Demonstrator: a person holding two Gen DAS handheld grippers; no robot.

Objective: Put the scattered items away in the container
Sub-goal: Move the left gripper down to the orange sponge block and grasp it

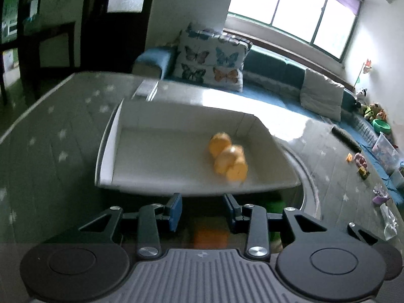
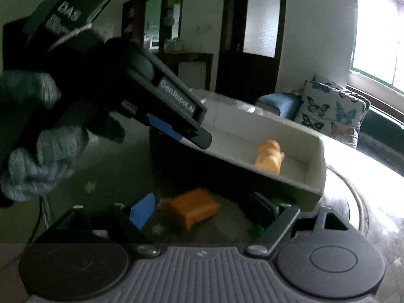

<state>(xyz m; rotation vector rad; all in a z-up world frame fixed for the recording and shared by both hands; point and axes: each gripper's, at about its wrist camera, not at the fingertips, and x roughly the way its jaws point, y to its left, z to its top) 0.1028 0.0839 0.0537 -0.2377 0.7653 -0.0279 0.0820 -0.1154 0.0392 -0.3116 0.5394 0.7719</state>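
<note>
Looking across my table [image 1: 50,131], I see a dark, glossy top dotted with pale stars, and on it the white container [image 1: 111,151], a shallow rectangular tray with smooth matte walls. It sits just beyond my left gripper [image 1: 203,209], whose jaws stand apart with nothing between them, their blue pads just short of the tray's near wall. Inside the tray, toward its right end, lies a yellow-orange toy [image 1: 228,160], lumpy and rounded, blurred too much for me to name it.

My right gripper [image 2: 204,210] has its jaws spread wide. An orange block [image 2: 192,209], boxy with softened corners and likewise blurred, lies on the table between them, nearer the blue left pad; neither pad presses on it. A green thing [image 2: 256,229] peeks out by the right finger, mostly hidden. From that side a grey knit-gloved hand [image 2: 38,136] grasps the left gripper's handle.
</note>
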